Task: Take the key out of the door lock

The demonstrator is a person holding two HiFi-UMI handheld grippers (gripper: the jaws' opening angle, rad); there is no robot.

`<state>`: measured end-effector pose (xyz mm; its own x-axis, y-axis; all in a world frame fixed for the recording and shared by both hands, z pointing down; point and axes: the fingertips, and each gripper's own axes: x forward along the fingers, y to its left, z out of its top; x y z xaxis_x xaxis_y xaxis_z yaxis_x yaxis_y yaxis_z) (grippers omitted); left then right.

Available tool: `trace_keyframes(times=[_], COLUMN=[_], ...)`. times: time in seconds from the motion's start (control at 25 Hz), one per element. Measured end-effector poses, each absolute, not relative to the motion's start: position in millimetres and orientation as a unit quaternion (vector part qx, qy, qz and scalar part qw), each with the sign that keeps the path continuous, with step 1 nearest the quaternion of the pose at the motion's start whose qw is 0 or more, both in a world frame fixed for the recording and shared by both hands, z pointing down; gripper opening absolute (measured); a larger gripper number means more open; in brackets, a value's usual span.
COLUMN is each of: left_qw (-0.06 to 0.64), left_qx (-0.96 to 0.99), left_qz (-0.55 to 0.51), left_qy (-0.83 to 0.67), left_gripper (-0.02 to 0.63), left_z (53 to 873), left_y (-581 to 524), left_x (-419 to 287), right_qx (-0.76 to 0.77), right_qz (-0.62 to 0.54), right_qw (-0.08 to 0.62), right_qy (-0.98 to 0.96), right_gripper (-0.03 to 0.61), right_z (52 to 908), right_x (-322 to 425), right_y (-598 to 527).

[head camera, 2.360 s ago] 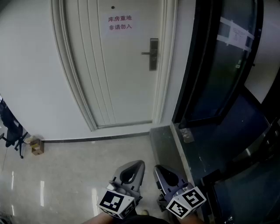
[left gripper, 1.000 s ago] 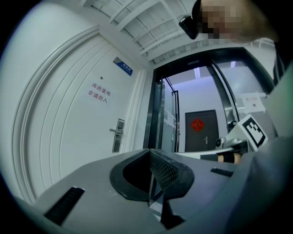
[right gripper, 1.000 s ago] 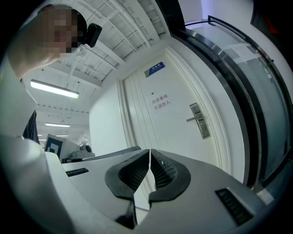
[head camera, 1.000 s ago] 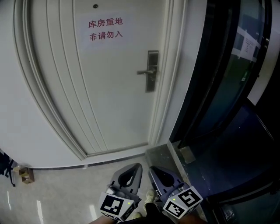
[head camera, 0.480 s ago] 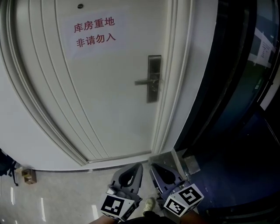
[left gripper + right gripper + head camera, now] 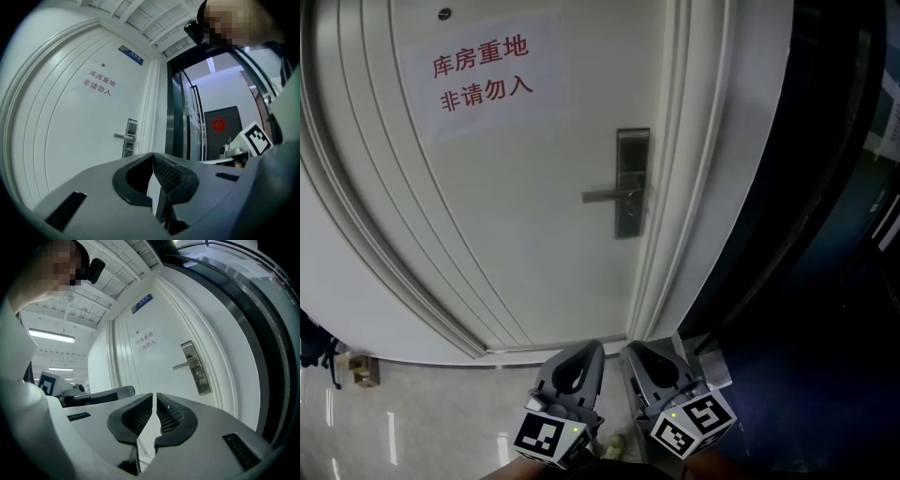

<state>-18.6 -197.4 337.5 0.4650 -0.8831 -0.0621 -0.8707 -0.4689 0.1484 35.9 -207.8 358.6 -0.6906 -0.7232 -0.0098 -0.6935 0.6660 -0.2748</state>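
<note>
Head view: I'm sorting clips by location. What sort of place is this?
Probably a workplace corridor outside a storeroom: a shut white door with a metal lever lock, a paper notice in red Chinese characters marking a storeroom, and a dark-framed glass door beside it.

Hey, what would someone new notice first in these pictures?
A white door fills the head view, a red-lettered sign at its upper left and a metal lock plate with a lever handle at its right edge. Low at centre, the left tongs and right tongs are both shut, empty.
</note>
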Motion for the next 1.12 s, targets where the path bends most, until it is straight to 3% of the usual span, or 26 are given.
trace_keyframes(times=[0.52,0.92,1.12], left_qw=[0.047,0.069,0.077], left_qx=[0.872,0.877,0.876], left_qz=[-0.063,-0.049,-0.043], left_qy=[-0.484,-0.474,-0.474], left_gripper=[0.006,0.006,0.006], left_z=[342.1,361.6,367.7], left_y=[-283.1,-336.4,-354.3], left_x=[-16.1,-39.0,-47.6], right_qx=[-0.443,-0.53,-0.562], right_qz=[-0.092,-0.027,-0.026], right_qw=[0.05,0.001,-0.012], right_qy=[0.89,0.848,0.827], right_gripper=[0.02,0.146,0.158], right_z=[361.3,372.6,379.2], right_x=[37.4,29.8,34.1], right_y=[-344.7,-471.2,-510.7])
